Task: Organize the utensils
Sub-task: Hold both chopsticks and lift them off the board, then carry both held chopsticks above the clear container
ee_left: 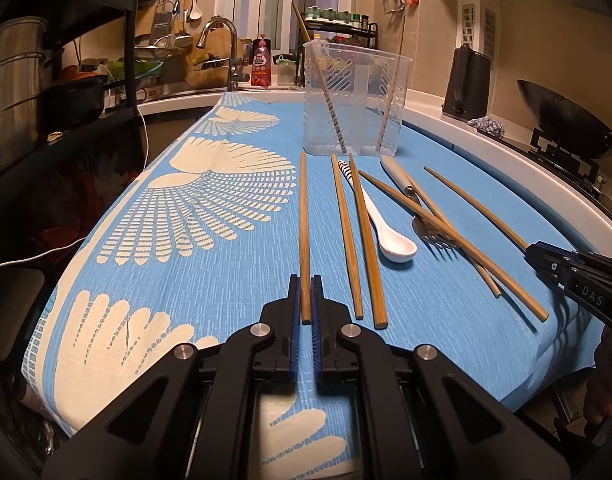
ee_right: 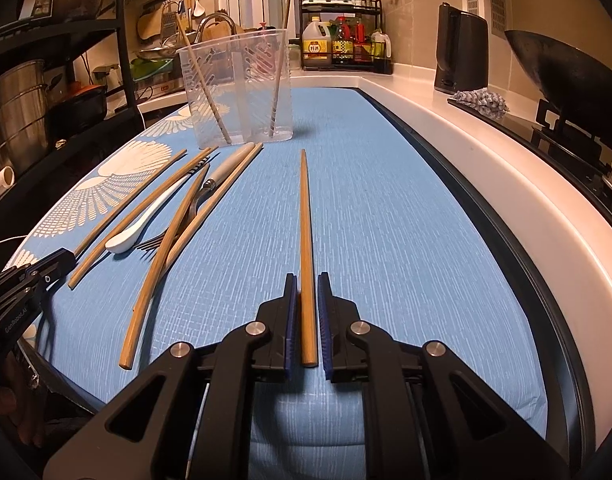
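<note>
Both grippers are ours: left gripper [ee_left: 306,292] clamped on one chopstick [ee_left: 304,216], right gripper [ee_right: 306,292] narrow around another chopstick [ee_right: 306,240] with pads not visibly pressing, clear holder [ee_left: 356,100] at the worktop's far edge has two sticks, leaving loose bamboo chopsticks, white spoon [ee_left: 390,236], fork [ee_left: 434,236].

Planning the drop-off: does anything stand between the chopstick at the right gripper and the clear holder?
Nothing visible does. Bare blue cloth lies between the chopstick and the clear holder; the other utensils lie to its left.
</note>
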`<state>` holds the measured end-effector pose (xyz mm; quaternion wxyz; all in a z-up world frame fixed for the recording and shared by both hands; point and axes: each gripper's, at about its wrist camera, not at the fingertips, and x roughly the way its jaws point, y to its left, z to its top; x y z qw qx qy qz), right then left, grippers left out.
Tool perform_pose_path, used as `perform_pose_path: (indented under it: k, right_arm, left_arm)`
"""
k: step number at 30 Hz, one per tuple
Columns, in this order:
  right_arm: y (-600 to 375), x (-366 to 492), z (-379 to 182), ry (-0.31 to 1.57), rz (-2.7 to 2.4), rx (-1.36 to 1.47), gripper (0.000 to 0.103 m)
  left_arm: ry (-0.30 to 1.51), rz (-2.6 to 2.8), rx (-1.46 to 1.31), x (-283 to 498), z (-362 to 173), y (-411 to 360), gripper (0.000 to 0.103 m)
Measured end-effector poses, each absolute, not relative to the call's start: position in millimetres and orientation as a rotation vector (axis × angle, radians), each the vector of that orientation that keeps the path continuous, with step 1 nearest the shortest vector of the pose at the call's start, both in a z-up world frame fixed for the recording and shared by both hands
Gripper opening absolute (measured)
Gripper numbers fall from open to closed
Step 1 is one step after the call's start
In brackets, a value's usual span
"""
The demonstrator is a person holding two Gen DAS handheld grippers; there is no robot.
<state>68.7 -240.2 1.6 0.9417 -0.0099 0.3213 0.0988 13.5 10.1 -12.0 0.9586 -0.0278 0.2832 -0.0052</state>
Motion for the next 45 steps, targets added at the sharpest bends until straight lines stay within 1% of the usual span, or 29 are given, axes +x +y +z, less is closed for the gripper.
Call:
perform_pose_path:
  k: [10, 23, 27, 34, 45]
  right_arm:
    - [-241, 70, 2, 0.658, 0.199, -0.018, 0.009]
    - [-242, 72, 2, 0.664, 0.203, -0.013, 0.009]
    - [-242, 72, 2, 0.665, 0.204, -0.013, 0.007]
    - [-242, 71, 3, 0.661, 0.202, -0.01, 0.007]
    - [-248, 55, 53, 0.528, 0.204, 0.008, 0.007]
  left_arm:
    - [0.573, -0.011, -0.054, 16, -12, 10, 0.005]
    - [0.574, -0.012, -0.05, 17, -11, 10, 0.005]
    - [0.574, -0.011, -0.049, 17, -11, 10, 0.005]
    - [0.568, -0.003, -0.047, 15, -9, 9, 0.005]
    - [0.452, -0.002, -0.012, 5, 33, 12, 0.005]
